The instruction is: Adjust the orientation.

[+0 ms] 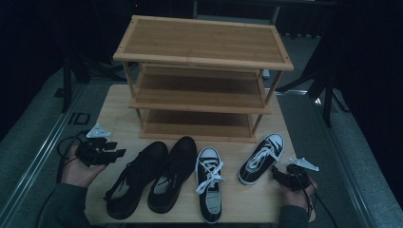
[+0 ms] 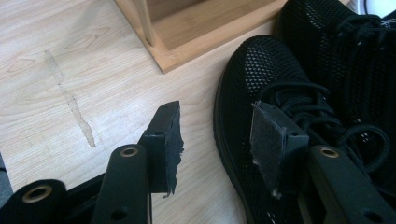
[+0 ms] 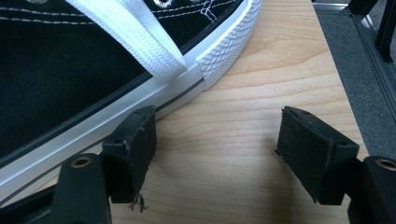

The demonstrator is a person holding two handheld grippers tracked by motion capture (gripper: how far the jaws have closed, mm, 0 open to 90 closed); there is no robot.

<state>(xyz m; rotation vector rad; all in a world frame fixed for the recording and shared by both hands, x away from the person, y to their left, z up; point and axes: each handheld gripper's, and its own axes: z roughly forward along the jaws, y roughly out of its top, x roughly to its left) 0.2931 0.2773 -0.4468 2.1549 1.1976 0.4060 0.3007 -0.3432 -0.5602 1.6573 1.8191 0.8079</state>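
Left gripper (image 1: 107, 154) held palm-up, level, jaws spread; black mesh sneaker (image 1: 135, 178) just beside its right jaw. Right gripper (image 1: 280, 173) low at table (image 1: 114, 109) edge, jaws spread; black canvas sneaker (image 1: 261, 159) close by its left jaw.

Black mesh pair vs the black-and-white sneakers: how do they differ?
The black mesh shoes are black all over, laces included; the sneakers have white laces, toe caps and soles. The mesh shoes lie side by side, close together; the sneakers lie apart, the right one angled. All four lie on the table before the rack.
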